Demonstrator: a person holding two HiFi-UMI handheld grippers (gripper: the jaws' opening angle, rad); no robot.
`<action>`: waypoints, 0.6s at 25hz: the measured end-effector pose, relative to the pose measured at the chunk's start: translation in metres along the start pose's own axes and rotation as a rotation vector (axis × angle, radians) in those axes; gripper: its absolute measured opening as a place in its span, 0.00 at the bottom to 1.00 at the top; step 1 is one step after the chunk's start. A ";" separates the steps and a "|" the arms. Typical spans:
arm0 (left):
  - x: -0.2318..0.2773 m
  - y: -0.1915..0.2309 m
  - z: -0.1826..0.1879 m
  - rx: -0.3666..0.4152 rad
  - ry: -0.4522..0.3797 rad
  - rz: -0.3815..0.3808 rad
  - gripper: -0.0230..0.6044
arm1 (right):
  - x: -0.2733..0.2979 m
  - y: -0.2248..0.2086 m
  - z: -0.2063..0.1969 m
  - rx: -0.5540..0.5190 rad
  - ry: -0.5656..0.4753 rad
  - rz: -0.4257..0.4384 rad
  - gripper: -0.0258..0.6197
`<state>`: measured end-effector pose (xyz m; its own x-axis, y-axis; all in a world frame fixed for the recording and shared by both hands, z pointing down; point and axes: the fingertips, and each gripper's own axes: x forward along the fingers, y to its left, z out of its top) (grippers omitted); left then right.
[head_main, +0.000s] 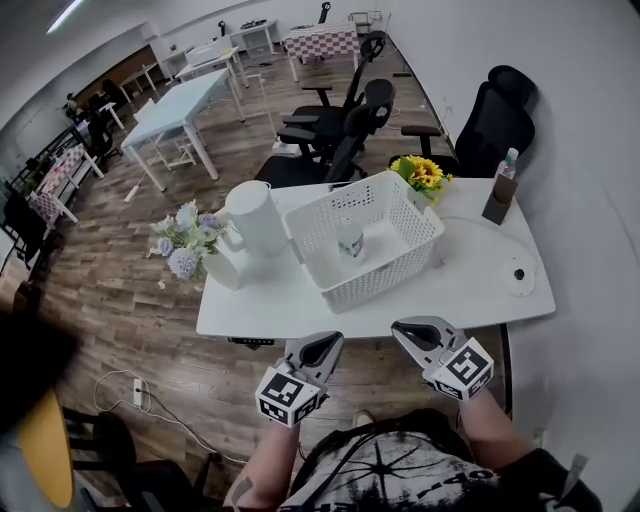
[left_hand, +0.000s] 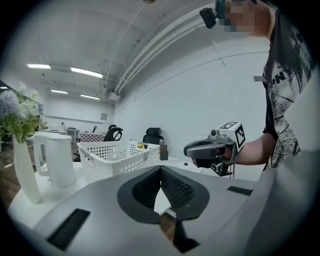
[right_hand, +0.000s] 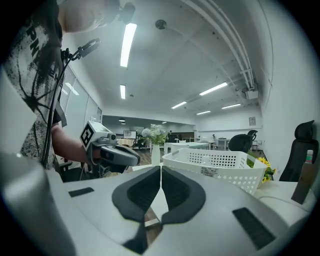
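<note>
My left gripper (head_main: 330, 343) hangs just off the near edge of the white table (head_main: 260, 305), shut and holding nothing. My right gripper (head_main: 402, 331) is beside it, also shut and empty. In the left gripper view the jaws (left_hand: 160, 171) meet in a thin line, and the right gripper (left_hand: 206, 149) shows to their right. In the right gripper view the jaws (right_hand: 160, 170) are closed, with the left gripper (right_hand: 112, 152) to their left. A white perforated basket (head_main: 385, 268) stands mid-table beyond both grippers, with a small jar (head_main: 350, 241) inside.
A white kettle (head_main: 256, 217) and a white vase of pale flowers (head_main: 183, 240) stand at the table's left. Sunflowers (head_main: 421, 172), a brown box with a bottle (head_main: 499, 193) and a round socket (head_main: 518, 275) sit at the right. Office chairs (head_main: 345, 125) stand behind.
</note>
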<state>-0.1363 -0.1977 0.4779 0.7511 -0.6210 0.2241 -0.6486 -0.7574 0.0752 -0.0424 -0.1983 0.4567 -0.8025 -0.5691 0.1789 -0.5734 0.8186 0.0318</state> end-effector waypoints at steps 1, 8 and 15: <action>0.000 0.005 0.001 -0.001 -0.004 -0.003 0.05 | 0.003 -0.002 0.000 0.000 0.000 -0.007 0.08; 0.003 0.028 0.005 -0.005 -0.020 -0.008 0.05 | 0.013 -0.018 0.009 -0.021 0.003 -0.037 0.08; 0.008 0.051 0.018 -0.004 -0.048 0.021 0.05 | 0.024 -0.049 0.026 -0.058 0.021 -0.050 0.08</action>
<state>-0.1610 -0.2445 0.4661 0.7422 -0.6457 0.1792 -0.6647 -0.7433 0.0748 -0.0377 -0.2536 0.4336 -0.7690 -0.6083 0.1965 -0.6020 0.7925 0.0976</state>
